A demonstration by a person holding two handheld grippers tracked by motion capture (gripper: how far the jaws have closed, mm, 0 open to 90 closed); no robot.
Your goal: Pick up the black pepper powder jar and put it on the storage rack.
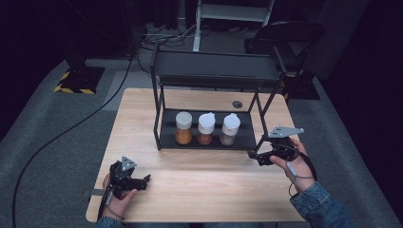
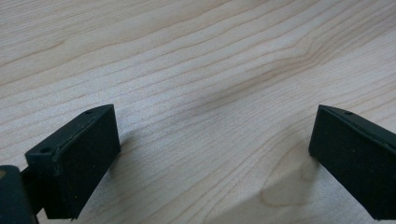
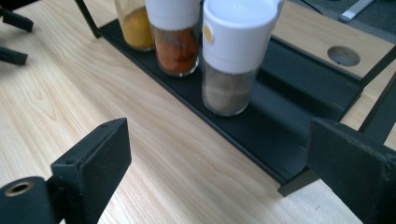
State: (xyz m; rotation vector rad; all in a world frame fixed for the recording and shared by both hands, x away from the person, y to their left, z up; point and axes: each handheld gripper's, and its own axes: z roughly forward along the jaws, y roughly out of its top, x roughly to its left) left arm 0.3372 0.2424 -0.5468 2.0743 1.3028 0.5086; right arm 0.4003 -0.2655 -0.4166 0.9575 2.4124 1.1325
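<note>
Three spice jars on the rack (image 1: 164, 137); I square my open, empty right hand-held gripper (image 3: 219, 172) on the grey-spice jar (image 3: 233, 60), left hand-held gripper (image 2: 210, 154) open, idle on desk (image 2: 196, 56).

Three spice jars stand in a row on the lower shelf of one black rack (image 1: 164, 137): an orange jar (image 1: 183, 128), a red jar (image 1: 206, 128), a grey jar (image 1: 230, 129). Two grippers: left gripper (image 1: 144, 180), right gripper (image 1: 253, 155).

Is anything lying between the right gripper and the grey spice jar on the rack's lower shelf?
No. In the right gripper view, bare wooden table and the black shelf's front lip separate the open right gripper from the grey spice jar.
</note>
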